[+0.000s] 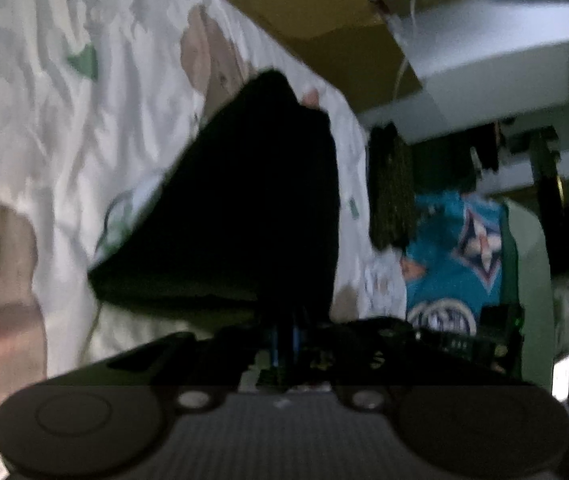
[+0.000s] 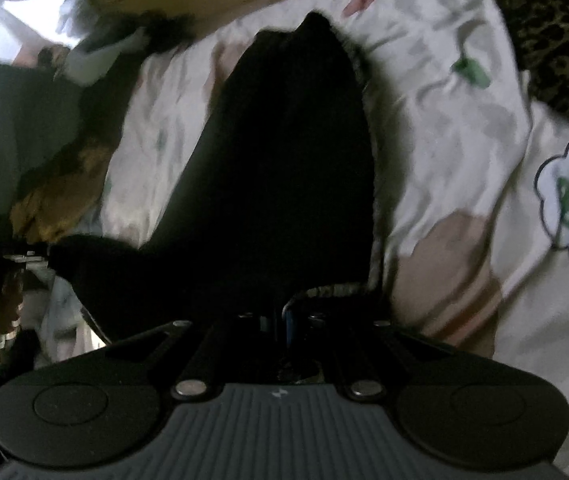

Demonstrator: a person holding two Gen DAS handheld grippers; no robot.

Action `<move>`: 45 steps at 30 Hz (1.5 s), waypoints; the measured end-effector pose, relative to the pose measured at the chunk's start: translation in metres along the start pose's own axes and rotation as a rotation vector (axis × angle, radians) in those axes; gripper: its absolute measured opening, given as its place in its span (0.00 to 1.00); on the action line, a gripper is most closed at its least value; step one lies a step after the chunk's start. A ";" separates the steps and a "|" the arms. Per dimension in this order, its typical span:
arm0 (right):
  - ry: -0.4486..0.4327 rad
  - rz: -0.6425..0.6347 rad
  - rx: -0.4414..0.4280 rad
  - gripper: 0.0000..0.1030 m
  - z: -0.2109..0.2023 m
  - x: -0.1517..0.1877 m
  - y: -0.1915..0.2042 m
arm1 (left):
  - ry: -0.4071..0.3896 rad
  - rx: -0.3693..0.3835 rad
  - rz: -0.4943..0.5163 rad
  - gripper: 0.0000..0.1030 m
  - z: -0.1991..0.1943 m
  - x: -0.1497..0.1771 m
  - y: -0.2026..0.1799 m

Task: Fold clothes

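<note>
both views are blurred and dim, so fine detail is lost. in the left wrist view the left gripper (image 1: 284, 332) has its jaws pressed together on the near edge of a black garment (image 1: 244, 208), which rises straight ahead of the fingers and spreads wide and dark over a white printed bedsheet (image 1: 64, 120). the far corner of the cloth peaks near the top of the sheet, and its lower left edge hangs just above the bedding. to the right of the bed lie a teal patterned cloth (image 1: 456, 248) and a dark mottled fabric (image 1: 390, 184).

in the right wrist view the right gripper (image 2: 278, 320) is likewise closed, apparently pinching the near hem of the same black garment (image 2: 284, 180); the contact itself is lost in shadow. the cloth stretches away from the fingers to a narrow peak, with one flap trailing off to the left. under it lies the white printed bedsheet (image 2: 444, 120), and a leopard-print fabric (image 2: 556, 40) sits at the upper right corner.
</note>
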State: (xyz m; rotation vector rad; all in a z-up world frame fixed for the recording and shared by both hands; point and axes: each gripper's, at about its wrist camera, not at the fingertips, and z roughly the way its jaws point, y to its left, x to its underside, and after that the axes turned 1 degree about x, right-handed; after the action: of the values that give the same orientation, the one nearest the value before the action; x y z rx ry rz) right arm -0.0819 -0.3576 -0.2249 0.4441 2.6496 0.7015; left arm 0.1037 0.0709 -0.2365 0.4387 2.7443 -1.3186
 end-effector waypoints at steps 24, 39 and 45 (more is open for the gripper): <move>-0.033 -0.058 0.203 0.02 0.062 -0.060 -0.012 | -0.063 -0.227 0.136 0.06 0.077 -0.060 -0.003; -0.042 -0.065 0.214 0.02 0.064 -0.079 -0.006 | -0.053 -0.235 0.146 0.06 0.078 -0.074 0.003; -0.086 -0.061 0.204 0.02 0.052 -0.094 -0.002 | -0.088 -0.217 0.184 0.06 0.066 -0.093 -0.014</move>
State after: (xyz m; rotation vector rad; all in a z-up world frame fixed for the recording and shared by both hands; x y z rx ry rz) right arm 0.0226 -0.3741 -0.2429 0.4353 2.6516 0.3856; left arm 0.1846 -0.0096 -0.2502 0.5830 2.6606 -0.9629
